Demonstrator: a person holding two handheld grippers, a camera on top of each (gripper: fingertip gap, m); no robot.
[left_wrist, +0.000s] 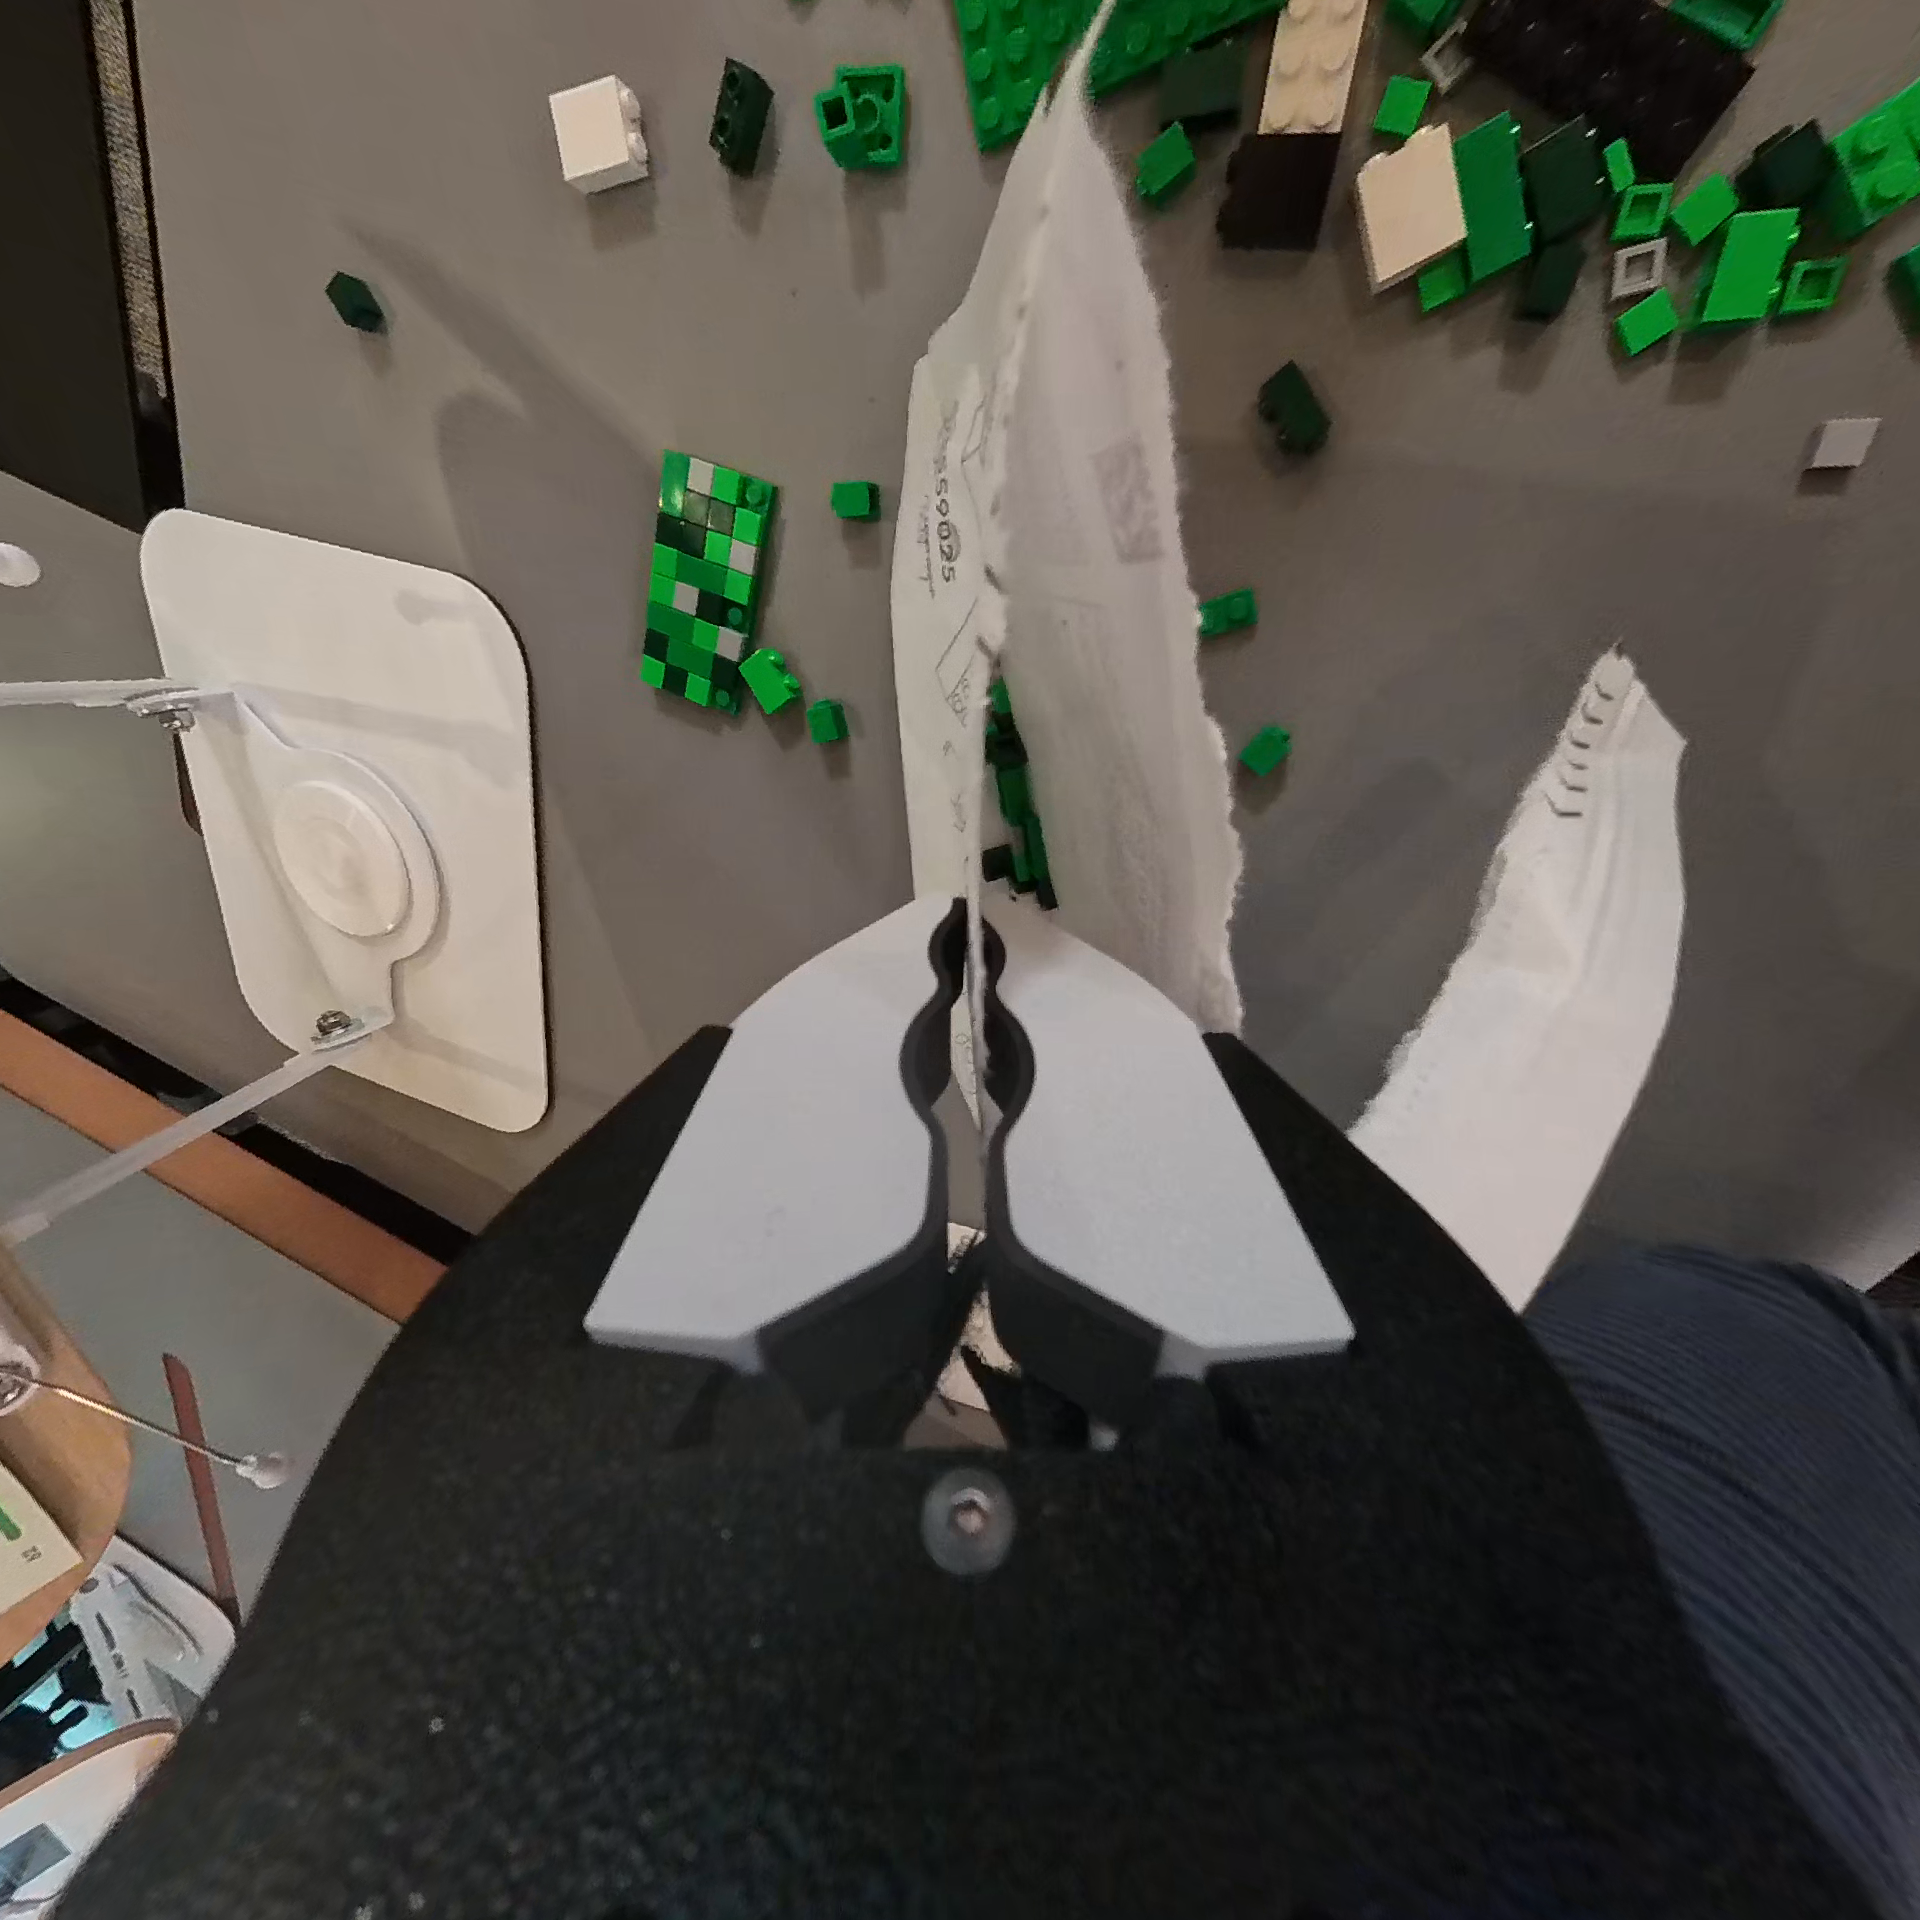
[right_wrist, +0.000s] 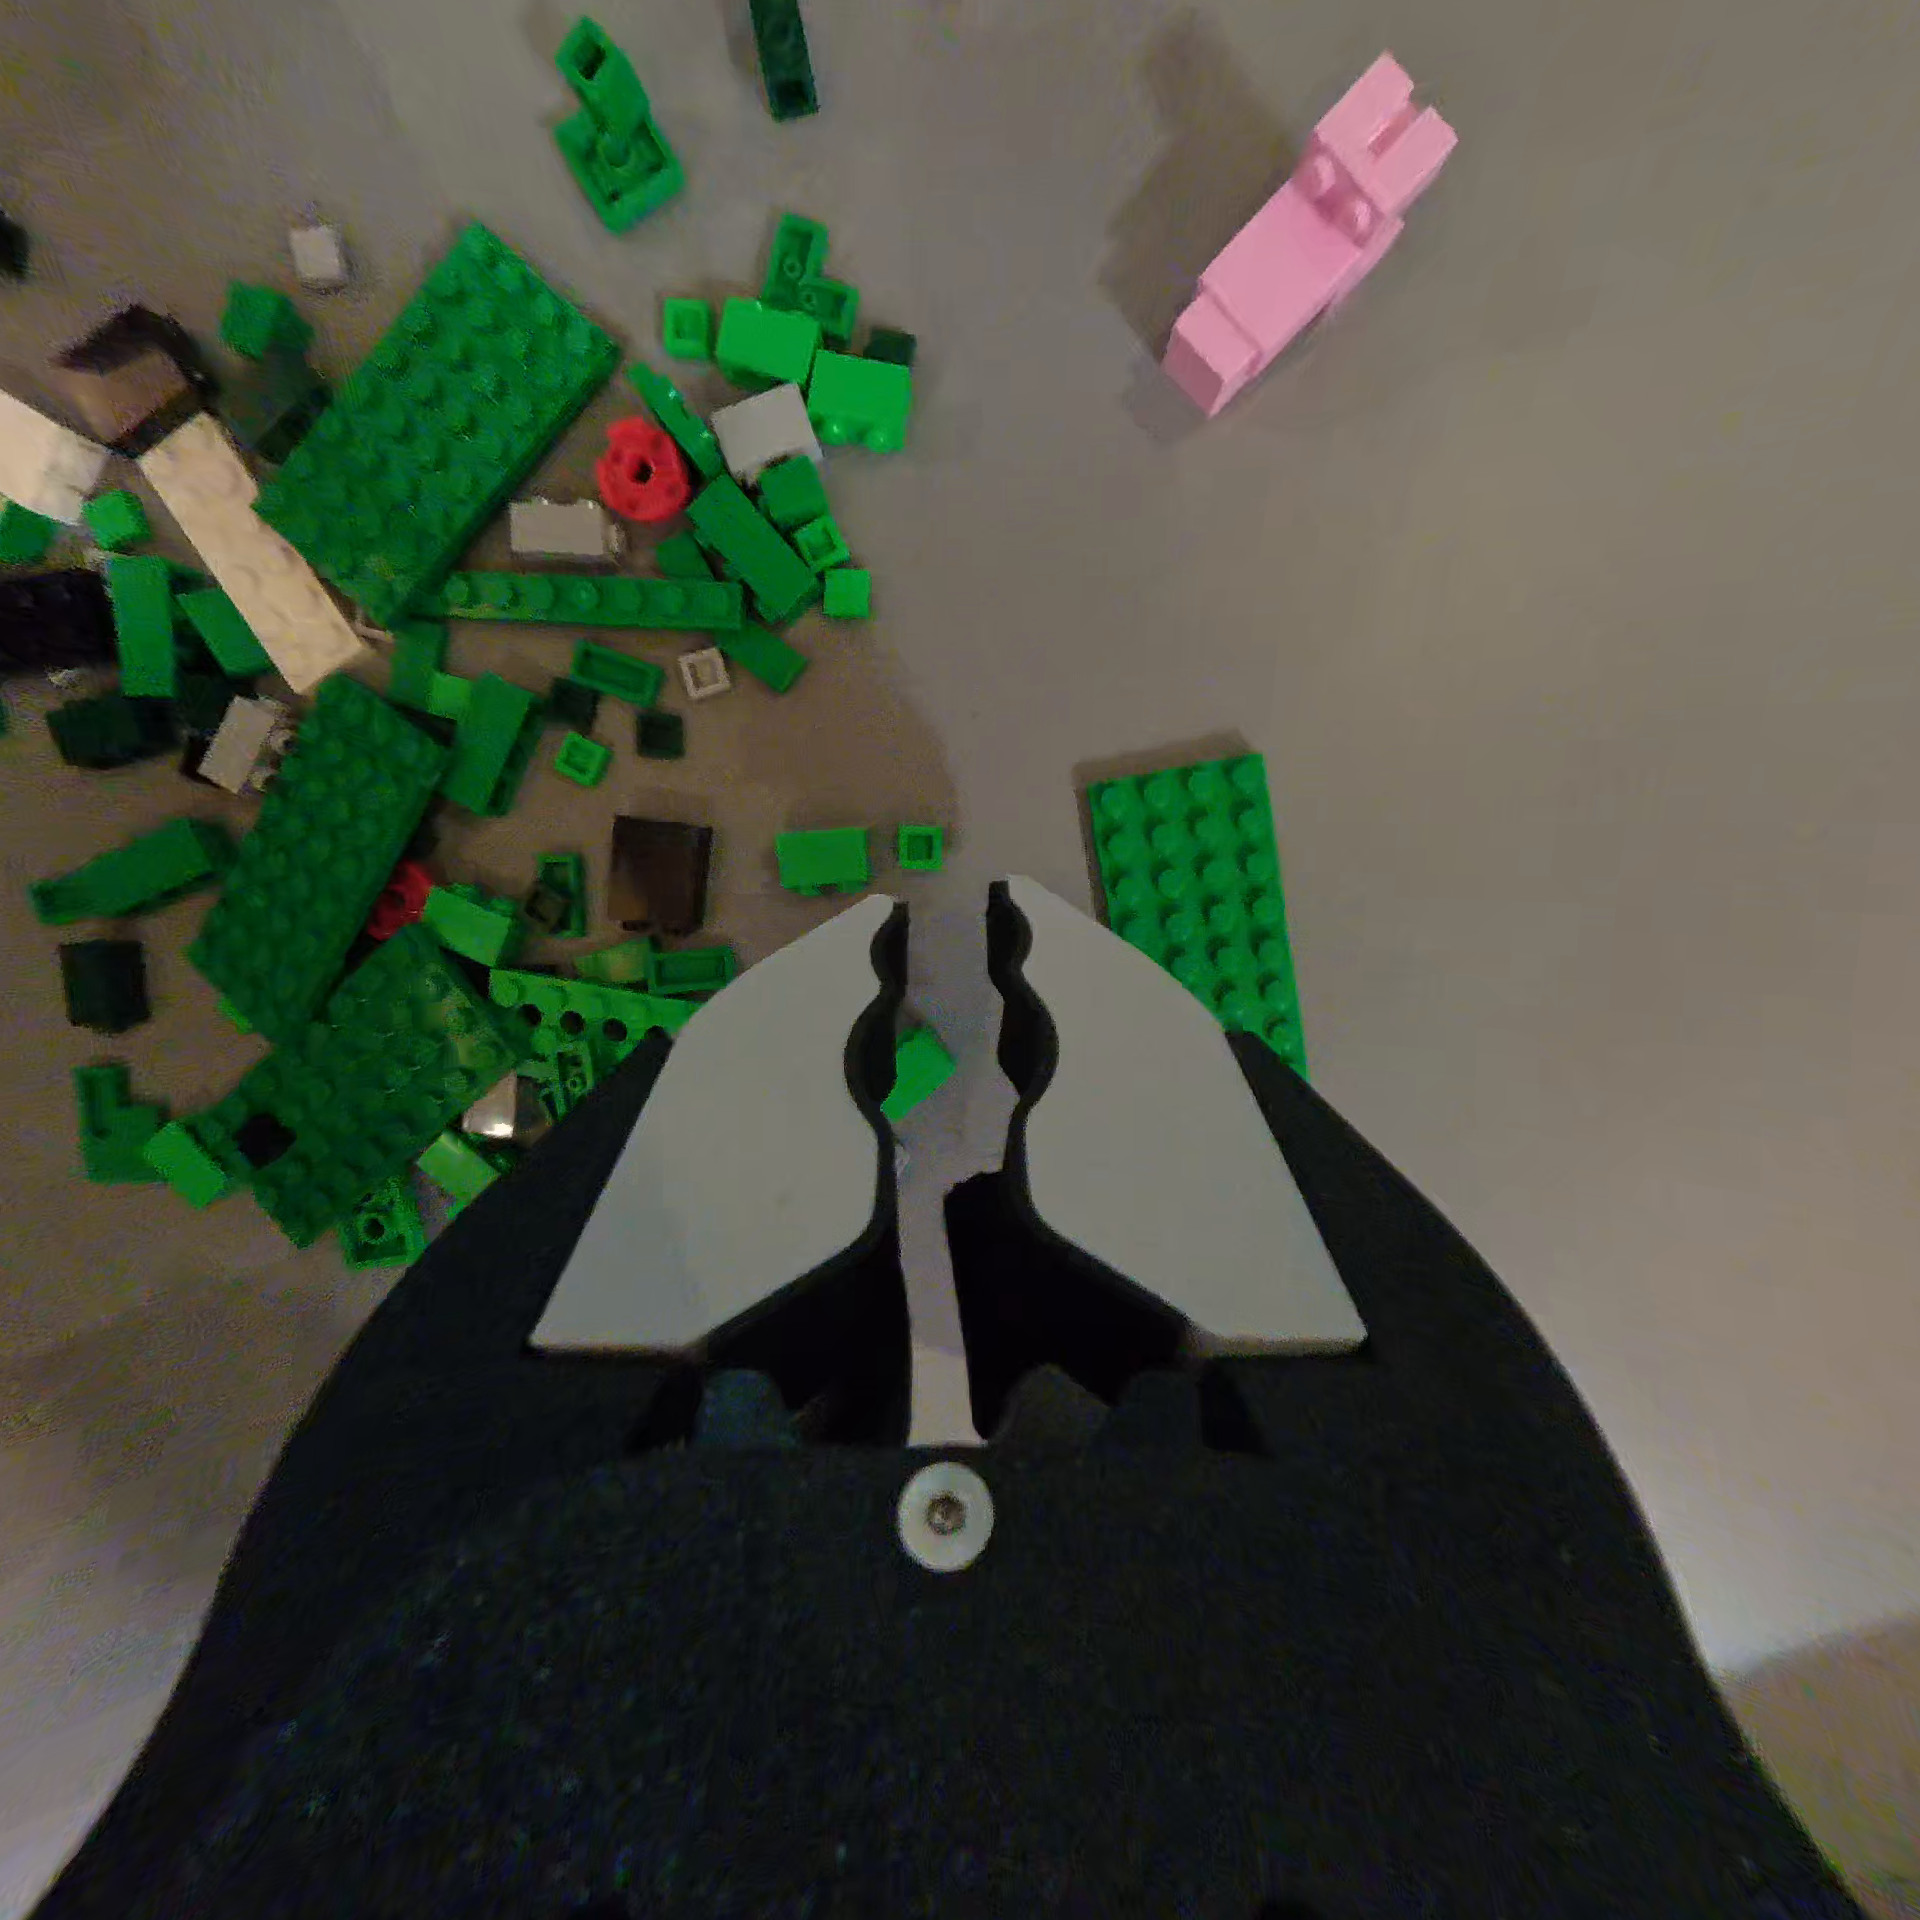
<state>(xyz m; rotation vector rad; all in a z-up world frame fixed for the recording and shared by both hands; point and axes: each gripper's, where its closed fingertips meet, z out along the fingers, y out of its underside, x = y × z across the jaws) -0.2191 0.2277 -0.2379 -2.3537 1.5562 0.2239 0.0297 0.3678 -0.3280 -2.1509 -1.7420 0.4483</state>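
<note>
The left gripper (left_wrist: 975, 971) is clenched on a torn white paper bag (left_wrist: 1081, 582) hanging above the grey table (left_wrist: 623, 343); bricks still inside could spill.

The right gripper (right_wrist: 943, 914), parted and empty, hovers over a small green brick (right_wrist: 920, 1070) near the brick pile (right_wrist: 436, 644), which a careless dip could scatter.

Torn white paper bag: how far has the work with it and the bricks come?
Done: the white paper bag is ripped open, and green plastic bricks lie loose. In hand: the left gripper is shut on the bag's edge; the right gripper is open, empty, above a small green brick. Left: dark green pieces show inside the bag.
</note>
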